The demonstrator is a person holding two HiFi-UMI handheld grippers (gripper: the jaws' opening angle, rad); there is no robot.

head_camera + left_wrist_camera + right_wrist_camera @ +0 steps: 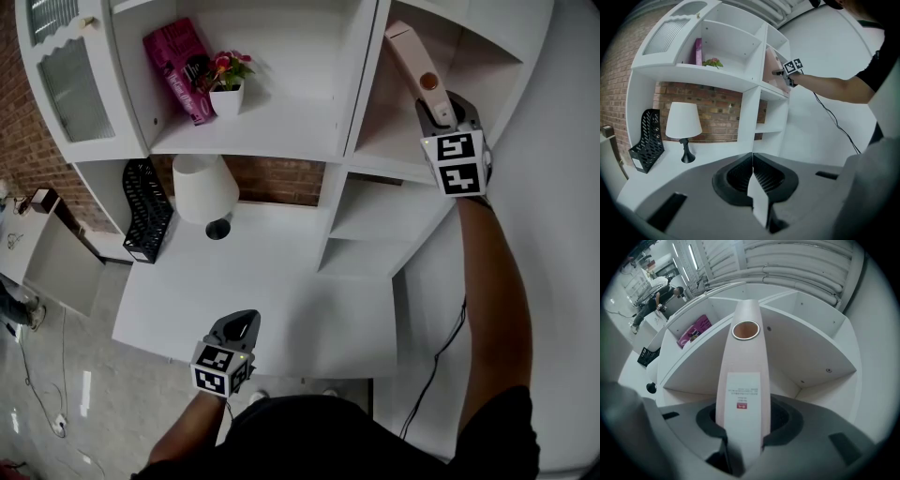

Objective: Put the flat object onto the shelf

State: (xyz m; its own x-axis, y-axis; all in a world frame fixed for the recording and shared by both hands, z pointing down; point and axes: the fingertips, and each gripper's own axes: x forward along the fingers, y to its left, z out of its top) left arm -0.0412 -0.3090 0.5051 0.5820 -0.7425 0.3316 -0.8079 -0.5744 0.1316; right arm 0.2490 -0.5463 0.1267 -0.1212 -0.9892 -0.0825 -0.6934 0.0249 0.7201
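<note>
A flat pale pink box [743, 380] with a round orange spot and a white label sticks out from my right gripper [740, 437], which is shut on its near end. In the head view the pink box [412, 61] is held edge-up inside the upper right compartment of the white shelf unit [281, 141], above that compartment's floor, with the right gripper [439, 114] just behind it. My left gripper [236, 328] hangs over the white desk [281, 309] near its front edge; its jaws meet with nothing between them. The left gripper view shows the right gripper [780, 72] at that compartment.
A magenta book [180, 67] and a small potted flower [227, 82] stand in the upper middle compartment. A white lamp [204, 192] and a black mesh file holder [145, 211] stand on the desk at the back left. A cable [441, 356] hangs at the right.
</note>
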